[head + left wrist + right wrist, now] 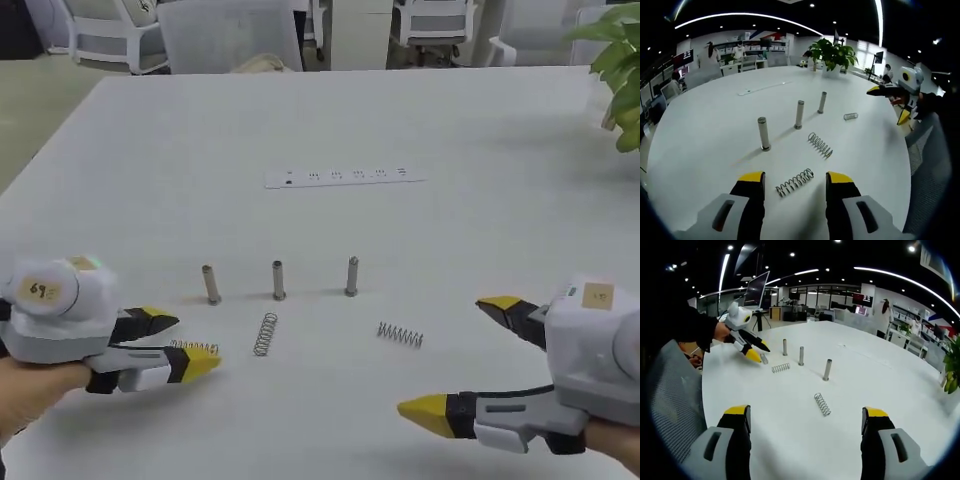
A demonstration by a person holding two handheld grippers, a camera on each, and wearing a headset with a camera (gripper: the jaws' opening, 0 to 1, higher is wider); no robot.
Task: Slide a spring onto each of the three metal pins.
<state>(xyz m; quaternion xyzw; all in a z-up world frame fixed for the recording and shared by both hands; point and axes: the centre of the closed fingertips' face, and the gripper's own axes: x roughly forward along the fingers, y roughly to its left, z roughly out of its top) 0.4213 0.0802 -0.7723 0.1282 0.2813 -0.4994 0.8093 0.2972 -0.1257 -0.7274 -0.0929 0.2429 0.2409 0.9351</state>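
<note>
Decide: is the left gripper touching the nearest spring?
Apart. The left gripper view shows bare table between the spring and each tip of the open left gripper.

- An open-plan office is shown.
- A large white table (480, 130) is seen, with a power strip (345, 177) lying on its top.
- Swivel chairs (110, 35) are drawn up along its far edge.
- A screen (756, 290) on a stand and rows of desks (747, 62) are seen farther off.
- Long light strips (900, 276) and spotlights (730, 247) are fitted in a dark ceiling (830, 260).
- A potted plant (832, 52) is placed near bright windows (865, 50).
</note>
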